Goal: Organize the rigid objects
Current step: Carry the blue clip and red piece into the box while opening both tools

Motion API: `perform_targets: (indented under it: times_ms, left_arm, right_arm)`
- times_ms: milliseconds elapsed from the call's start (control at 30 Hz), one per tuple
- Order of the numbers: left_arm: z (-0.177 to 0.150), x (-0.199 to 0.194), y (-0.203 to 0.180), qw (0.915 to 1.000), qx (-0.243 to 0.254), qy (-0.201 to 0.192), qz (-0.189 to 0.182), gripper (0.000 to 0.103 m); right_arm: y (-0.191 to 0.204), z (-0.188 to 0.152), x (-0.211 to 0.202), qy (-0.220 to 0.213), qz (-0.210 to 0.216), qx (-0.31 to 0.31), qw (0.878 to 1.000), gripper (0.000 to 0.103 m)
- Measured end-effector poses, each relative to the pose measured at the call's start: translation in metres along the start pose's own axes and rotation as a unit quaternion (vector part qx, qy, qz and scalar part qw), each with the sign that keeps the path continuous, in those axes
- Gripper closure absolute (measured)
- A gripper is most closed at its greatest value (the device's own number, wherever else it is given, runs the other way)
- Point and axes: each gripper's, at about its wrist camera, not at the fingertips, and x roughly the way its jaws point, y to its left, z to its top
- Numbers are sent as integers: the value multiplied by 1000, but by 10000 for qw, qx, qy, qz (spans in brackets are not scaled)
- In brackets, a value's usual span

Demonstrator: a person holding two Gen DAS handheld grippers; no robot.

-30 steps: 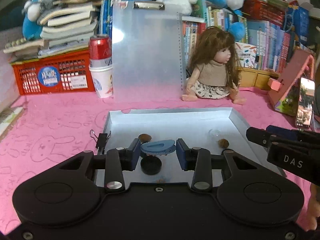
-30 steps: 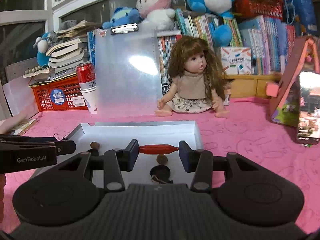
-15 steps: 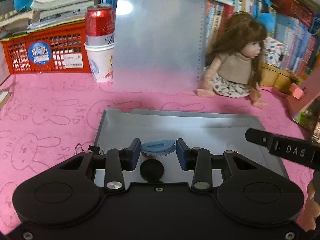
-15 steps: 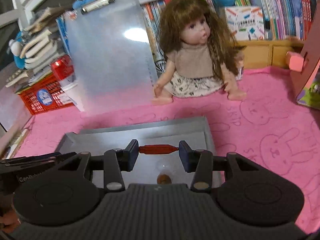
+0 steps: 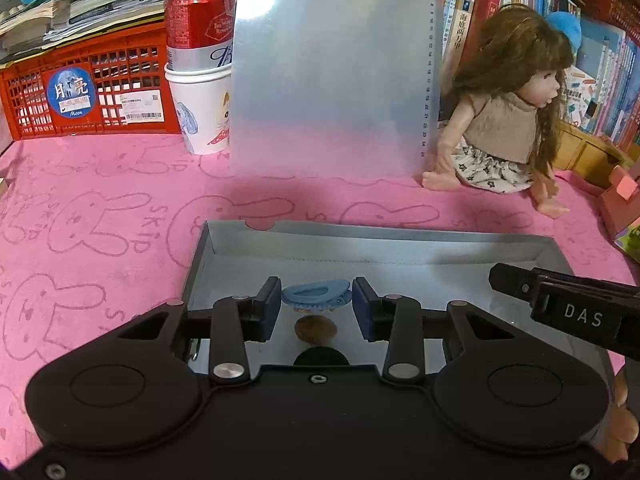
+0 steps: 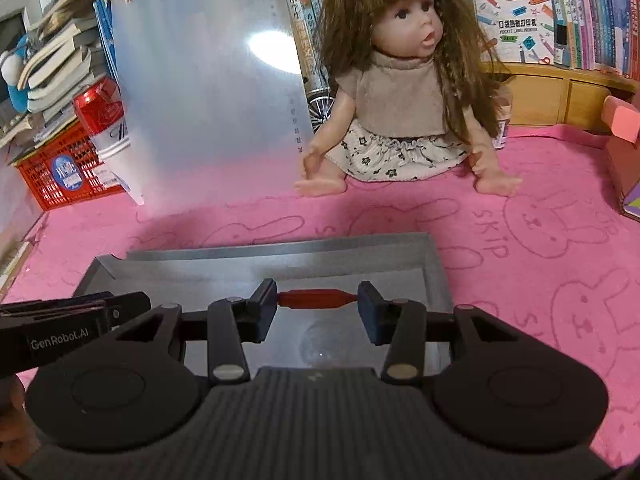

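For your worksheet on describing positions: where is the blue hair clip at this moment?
In the left wrist view the blue hair clip is gripped between the left tool's fingers, above the grey tray, with a brown nut just below it.

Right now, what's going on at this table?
A person is sorting small items with two handheld grippers over a grey tray on the pink cloth. The left gripper is shut on a blue hair clip; the right gripper is shut on a small red piece, held end to end. Both hang above the tray floor, where a brown nut-like piece and a black round piece already lie.
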Motion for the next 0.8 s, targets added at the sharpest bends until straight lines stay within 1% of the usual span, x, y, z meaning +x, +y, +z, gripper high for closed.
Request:
perform_targets:
  times_ms: [300, 600, 667, 700, 733, 800]
  left_arm:
    - [-6, 8, -6, 9997, 190, -107, 137, 66]
    - [-7, 11, -9, 9992, 307, -136, 225, 65]
    - [-8, 10, -9, 9991, 324, -157, 218, 59]
    - [-8, 9, -9, 9992, 312, -177, 196, 57]
    - [-8, 8, -8, 9992, 292, -189, 170, 53]
    - [-8, 6, -9, 9993, 284, -213, 117, 49]
  right_arm:
    - [-1, -5, 11, 79, -75, 8, 9999, 52]
    - [-1, -4, 12, 97, -67, -17, 9999, 52]
    - [0, -4, 12, 92, -74, -26, 9999, 51]
    - [0, -4, 12, 85, -88, -29, 9999, 47]
    - [0, -4, 12, 71, -104, -26, 9999, 41]
    - [0, -4, 10, 29, -87, 2, 10000, 40]
